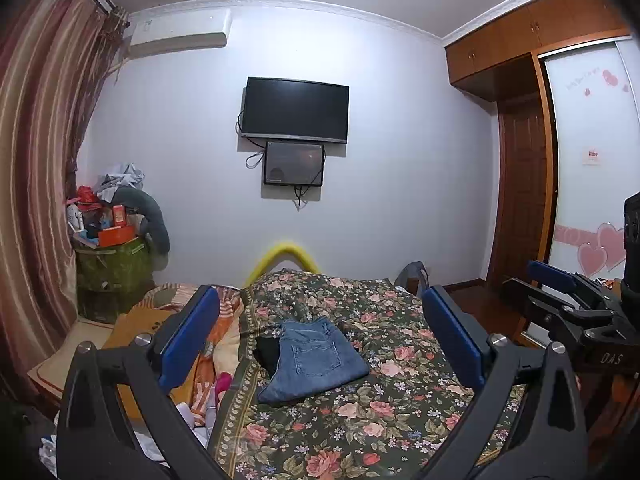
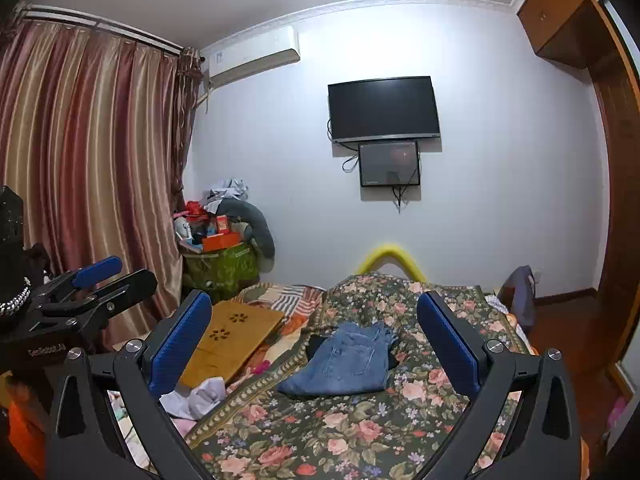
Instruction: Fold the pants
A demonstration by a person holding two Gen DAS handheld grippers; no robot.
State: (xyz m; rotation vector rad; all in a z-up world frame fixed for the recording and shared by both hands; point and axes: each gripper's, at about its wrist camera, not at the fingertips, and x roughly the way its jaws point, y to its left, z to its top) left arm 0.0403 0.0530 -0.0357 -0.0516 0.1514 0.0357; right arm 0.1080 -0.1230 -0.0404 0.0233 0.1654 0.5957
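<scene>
Denim, blue and already folded into a compact stack, the pants (image 1: 316,360) lie on the floral bedspread (image 1: 360,420) near the middle of the bed, a little toward its left edge. My left claw (image 1: 320,344) hangs above the bed's near end, fingers wide apart and empty; my right claw (image 2: 316,348) likewise, spread and holding nothing. The cloth looks soft, fairly heavy, prone to slump. I judge the doubled near edge the best place to pinch.
</scene>
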